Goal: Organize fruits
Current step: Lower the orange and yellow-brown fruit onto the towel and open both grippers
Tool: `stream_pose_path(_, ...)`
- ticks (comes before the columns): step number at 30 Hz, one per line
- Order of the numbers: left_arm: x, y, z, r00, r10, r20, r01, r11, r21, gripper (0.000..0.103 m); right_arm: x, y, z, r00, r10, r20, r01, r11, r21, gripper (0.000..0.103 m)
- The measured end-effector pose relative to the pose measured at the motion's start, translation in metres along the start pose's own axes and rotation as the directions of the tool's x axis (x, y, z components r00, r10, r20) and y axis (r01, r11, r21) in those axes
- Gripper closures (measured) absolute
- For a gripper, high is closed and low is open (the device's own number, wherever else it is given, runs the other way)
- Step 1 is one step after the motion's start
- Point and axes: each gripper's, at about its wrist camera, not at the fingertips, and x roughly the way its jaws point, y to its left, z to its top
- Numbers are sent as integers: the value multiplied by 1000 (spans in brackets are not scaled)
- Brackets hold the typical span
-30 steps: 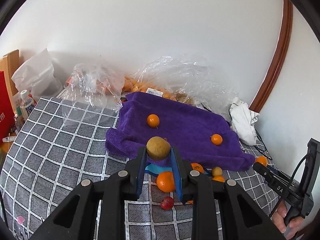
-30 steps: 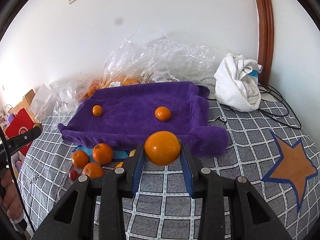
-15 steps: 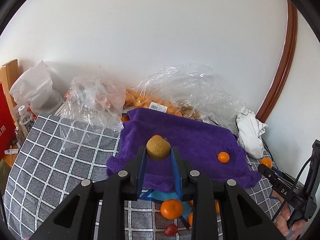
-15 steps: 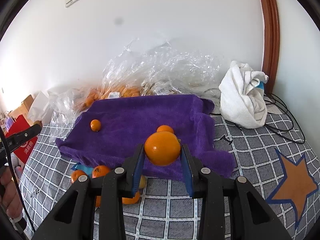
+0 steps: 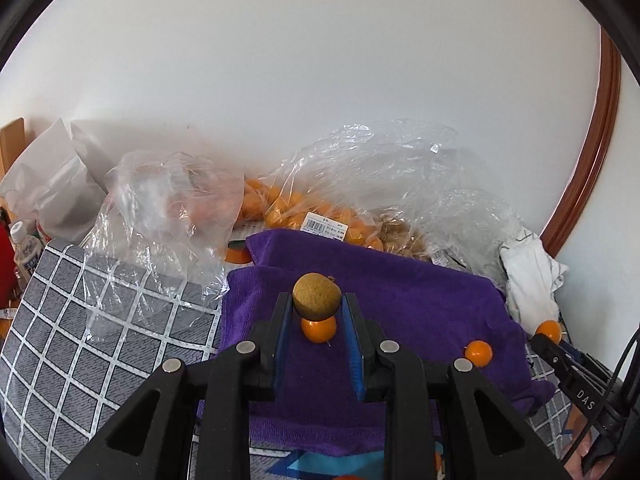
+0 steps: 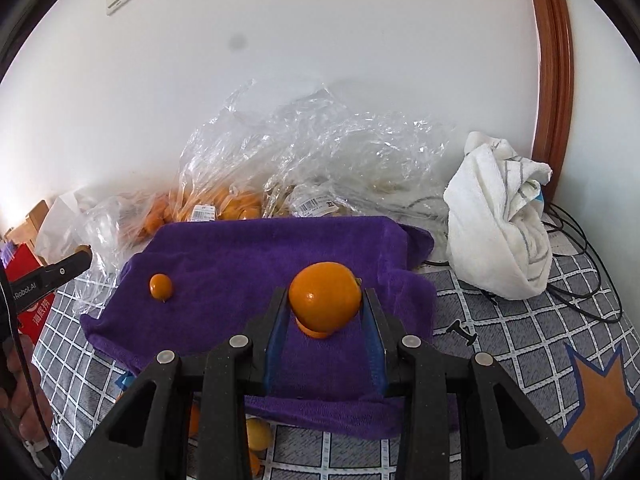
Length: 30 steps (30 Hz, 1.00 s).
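Clamping brown round fruit (image 5: 317, 296), left gripper (image 5: 316, 305) hangs over purple towel (image 5: 420, 292); small orange (image 5: 319, 329) on towel directly beneath. Second small orange (image 5: 478, 353) at 4 o'clock on towel. Right gripper (image 6: 325, 300) pinches large orange (image 6: 325, 295) above same towel, another orange partly hidden under it. Clear plastic bags (image 6: 320, 152) at 12 o'clock; white cloth (image 6: 500, 220) at 2 o'clock on checked surface (image 6: 520, 344).

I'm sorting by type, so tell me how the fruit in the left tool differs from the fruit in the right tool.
The brown fruit in the left tool is dull, speckled and rough-looking; the orange in the right tool is bright, smooth and glossy. The orange fills its tool wider than the brown fruit does. Both are round, clamped, and above the purple towel.
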Motion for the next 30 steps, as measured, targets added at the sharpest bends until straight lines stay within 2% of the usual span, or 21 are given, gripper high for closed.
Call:
stream_pose_path(3,14,2,-10,1000,27,10,-27,1000,0,79,15,-1,-5,1000,-21,-19,21,1000,-4,67)
stream_pose_path(8,26,11,-25,1000,5,8,-5,1000,-16,79,27,-6,-13,999,-12,-30,12,1000,-4,67)
stream_pose_path(12,31,22,-30,1000,11,2,-11,999,-50,79,34,-7,-18,998,-47,-40,45,998,-39,67)
stream_pose_path(16,32,24,-31,1000,9,7,-9,998,-60,79,41,-11,-21,998,-15,-65,14,1000,-26,67)
stream_pose_path(19,38,22,-33,1000,-18,-20,17,999,-51,79,48,-9,-26,996,-13,-93,9,999,-37,67)
stream_pose_path(26,47,7,-37,996,-5,-91,5,1000,9,79,57,-5,-33,990,-33,-139,25,998,-61,67)
stream_pose_path(30,49,3,-37,994,13,-106,-9,999,36,79,62,-4,-35,987,-24,-160,14,998,-63,67)
